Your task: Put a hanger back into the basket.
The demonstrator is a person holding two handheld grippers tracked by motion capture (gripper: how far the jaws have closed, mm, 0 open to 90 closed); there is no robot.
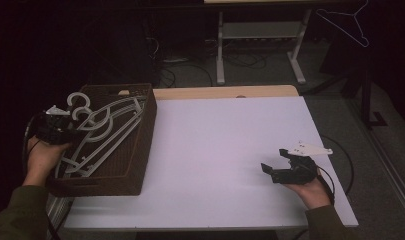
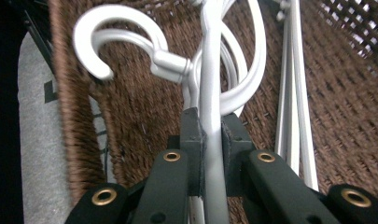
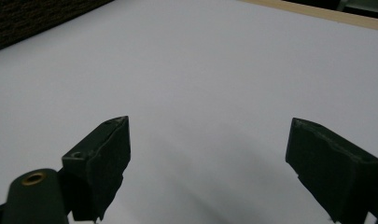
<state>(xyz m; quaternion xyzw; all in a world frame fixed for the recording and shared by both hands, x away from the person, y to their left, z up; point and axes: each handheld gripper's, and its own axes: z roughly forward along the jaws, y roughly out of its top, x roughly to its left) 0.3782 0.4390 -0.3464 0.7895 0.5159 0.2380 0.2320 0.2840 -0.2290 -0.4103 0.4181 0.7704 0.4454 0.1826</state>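
The brown woven basket sits at the left end of the white table, its near left corner hanging past the table's edge. From the basket's right wall to the far right edge the tabletop is bare, with a strip of wood-coloured board showing along the back.

Several white plastic hangers lie stacked in the basket (at least three, though the overlap keeps an exact count out of reach), their hooks pointing to the far left corner and rising over the rim.

The left gripper is at the basket's left wall, its jaws clamped on the stem of one hanger, just below where the curved hook joins it. The stem is smooth, pale and glossy, running straight up between the pads.

The right gripper hovers low over the table near the right front, well apart from the basket, jaws spread wide with nothing between them.
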